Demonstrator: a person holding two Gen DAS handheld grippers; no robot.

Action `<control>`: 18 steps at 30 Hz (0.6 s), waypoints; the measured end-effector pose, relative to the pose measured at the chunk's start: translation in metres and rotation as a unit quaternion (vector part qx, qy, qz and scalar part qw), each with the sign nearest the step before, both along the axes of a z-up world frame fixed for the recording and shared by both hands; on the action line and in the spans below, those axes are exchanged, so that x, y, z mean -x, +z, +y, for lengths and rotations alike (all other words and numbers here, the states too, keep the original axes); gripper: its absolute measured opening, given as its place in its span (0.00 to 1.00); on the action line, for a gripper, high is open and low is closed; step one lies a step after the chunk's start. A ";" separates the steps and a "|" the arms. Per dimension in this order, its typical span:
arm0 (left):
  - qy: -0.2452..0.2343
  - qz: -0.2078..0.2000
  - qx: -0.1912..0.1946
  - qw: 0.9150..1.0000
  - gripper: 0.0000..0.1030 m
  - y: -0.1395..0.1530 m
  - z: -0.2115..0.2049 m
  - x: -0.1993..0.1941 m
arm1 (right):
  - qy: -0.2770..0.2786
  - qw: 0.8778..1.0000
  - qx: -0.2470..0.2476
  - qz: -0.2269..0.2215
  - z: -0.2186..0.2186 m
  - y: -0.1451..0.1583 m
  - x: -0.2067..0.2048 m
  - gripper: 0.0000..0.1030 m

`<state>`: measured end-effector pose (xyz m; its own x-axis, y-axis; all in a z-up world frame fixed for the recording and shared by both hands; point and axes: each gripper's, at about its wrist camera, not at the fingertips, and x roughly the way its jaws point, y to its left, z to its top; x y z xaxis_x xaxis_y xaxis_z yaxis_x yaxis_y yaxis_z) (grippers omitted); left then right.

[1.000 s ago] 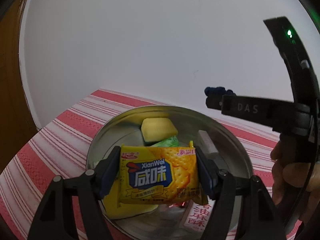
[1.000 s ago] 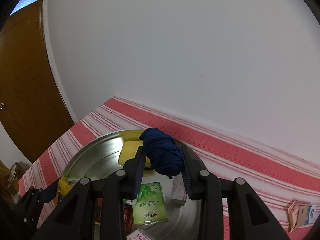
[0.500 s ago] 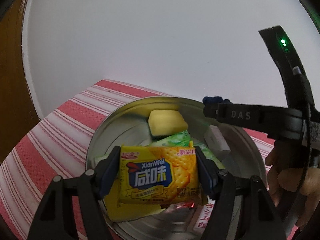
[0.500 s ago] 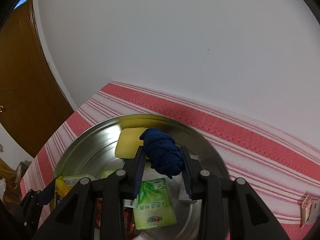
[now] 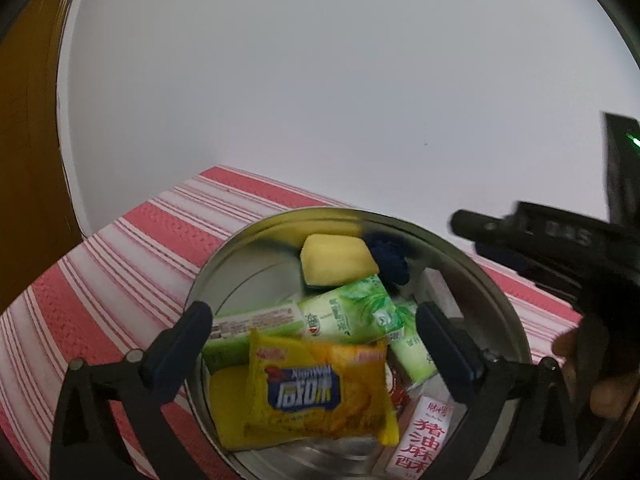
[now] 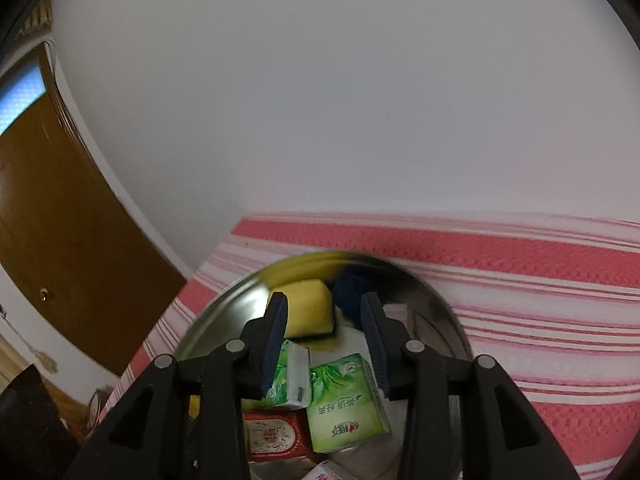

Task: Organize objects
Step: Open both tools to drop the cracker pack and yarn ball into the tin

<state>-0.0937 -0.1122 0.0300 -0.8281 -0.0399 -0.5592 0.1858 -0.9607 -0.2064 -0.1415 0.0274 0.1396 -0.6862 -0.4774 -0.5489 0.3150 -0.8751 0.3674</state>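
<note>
A round metal basin (image 5: pixel 224 264) (image 6: pixel 224 312) sits on a red-and-white striped cloth. My left gripper (image 5: pixel 312 332) is open above it; the yellow cracker packet (image 5: pixel 316 392) lies loose in the basin below the fingers. My right gripper (image 6: pixel 324 320) is open too, and it shows from the side in the left wrist view (image 5: pixel 520 236). The dark blue cloth bundle (image 5: pixel 390 256) (image 6: pixel 352 292) lies in the basin's far side beside a yellow sponge (image 5: pixel 336 258) (image 6: pixel 308 312). Green tissue packs (image 5: pixel 352 316) (image 6: pixel 344 404) lie in the middle.
More packets fill the basin: a red-lettered white one (image 5: pixel 420 440), a red box (image 6: pixel 276 432), a white bar (image 5: pixel 436 292). A white wall stands close behind the striped cloth (image 6: pixel 520 256). A brown door (image 6: pixel 52 216) is at the left.
Both grippers opened. The cracker packet dropped from the left gripper into the basin. The blue cloth bundle dropped from the right gripper to the basin's far side.
</note>
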 end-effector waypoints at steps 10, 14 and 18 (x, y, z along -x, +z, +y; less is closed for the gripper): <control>0.031 0.033 0.013 0.999 1.00 0.003 0.001 -0.010 | -0.070 0.991 -0.035 0.112 0.019 0.009 -0.058 0.43; 0.045 0.051 0.051 0.996 1.00 0.006 0.008 -0.016 | -0.101 0.980 -0.047 0.167 0.025 0.007 -0.084 0.43; 0.069 0.091 0.100 0.988 1.00 0.011 0.017 -0.027 | -0.167 0.953 -0.081 0.238 0.031 0.002 -0.117 0.68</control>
<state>-0.0666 -0.0951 0.0410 -0.8930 -0.2547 -0.3710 0.2956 -0.9536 -0.0568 -0.0247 0.0583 0.1420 -0.9747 -0.1238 -0.1860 0.1056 -0.9889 0.1047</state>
